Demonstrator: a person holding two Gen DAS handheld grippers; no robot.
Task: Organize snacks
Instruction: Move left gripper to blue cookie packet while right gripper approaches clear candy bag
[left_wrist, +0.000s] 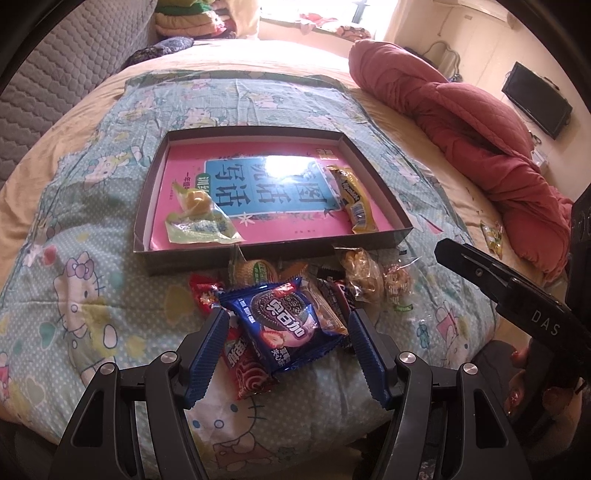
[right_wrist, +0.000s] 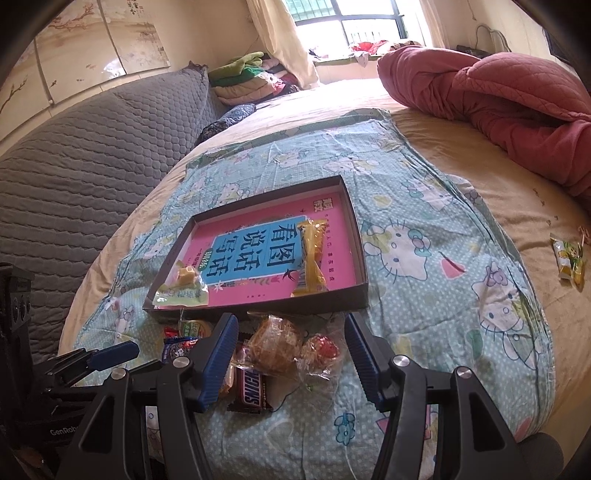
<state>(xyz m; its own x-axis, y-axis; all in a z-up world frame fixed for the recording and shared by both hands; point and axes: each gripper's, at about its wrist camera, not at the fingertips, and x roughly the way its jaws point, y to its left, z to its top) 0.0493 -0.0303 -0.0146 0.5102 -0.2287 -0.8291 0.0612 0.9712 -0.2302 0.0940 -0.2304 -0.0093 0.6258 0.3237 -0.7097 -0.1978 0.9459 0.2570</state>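
Item: shallow cardboard tray (left_wrist: 400, 236) on a cartoon-cat quilt (left_wrist: 85, 229), lined with a pink-and-blue book cover. Contents so far: one green-wrapped sweet (left_wrist: 197, 218) at its near left, one yellow bar (left_wrist: 354, 201) along its right side. Unsorted stock: a heap just in front of the tray's near wall, including a blue sandwich-cookie pack (left_wrist: 286, 325), a red packet (left_wrist: 245, 369), a Snickers bar (right_wrist: 251, 387) and clear-wrapped pastries (right_wrist: 275, 347). One stray green packet (right_wrist: 569, 262) lies well apart on the beige sheet. Left gripper (left_wrist: 284, 325): jaws apart, straddling the cookie pack, not pressing. Right gripper (right_wrist: 291, 350): jaws apart around the pastries, empty. Step judged: picking from the heap; next calls for lowering and closing on a single packet, then carrying it over the wall.
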